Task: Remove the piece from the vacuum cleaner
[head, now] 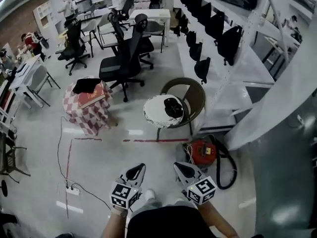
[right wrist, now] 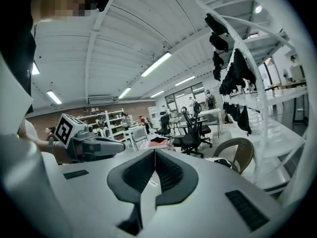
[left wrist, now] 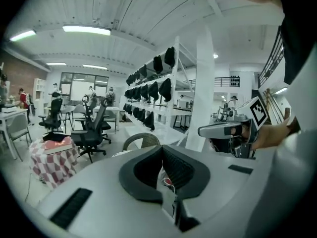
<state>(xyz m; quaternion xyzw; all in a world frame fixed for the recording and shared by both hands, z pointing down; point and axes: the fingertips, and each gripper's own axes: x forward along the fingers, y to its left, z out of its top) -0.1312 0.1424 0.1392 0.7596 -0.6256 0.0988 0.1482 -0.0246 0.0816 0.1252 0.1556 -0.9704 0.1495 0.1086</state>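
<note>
The red vacuum cleaner point(head: 203, 153) sits on the floor at the foot of the white shelving, its black hose point(head: 231, 169) looping round its right side. No separate piece on it can be made out. Both grippers are held low in front of the person, side by side, short of the vacuum. My left gripper point(head: 140, 167) is shut with nothing in it; its ribbed pads point(left wrist: 174, 163) meet. My right gripper point(head: 177, 165) is the nearer one to the vacuum, also shut and empty, pads point(right wrist: 166, 170) closed together. Each gripper view shows the other gripper alongside.
A wicker chair point(head: 194, 94) with a round white seat and a dark object on it stands just beyond the vacuum. A checkered-cloth box point(head: 89, 114) is to the left, office chairs point(head: 124, 58) behind. Red floor tape point(head: 148, 141), a cable and power strip point(head: 73, 189) lie ahead left.
</note>
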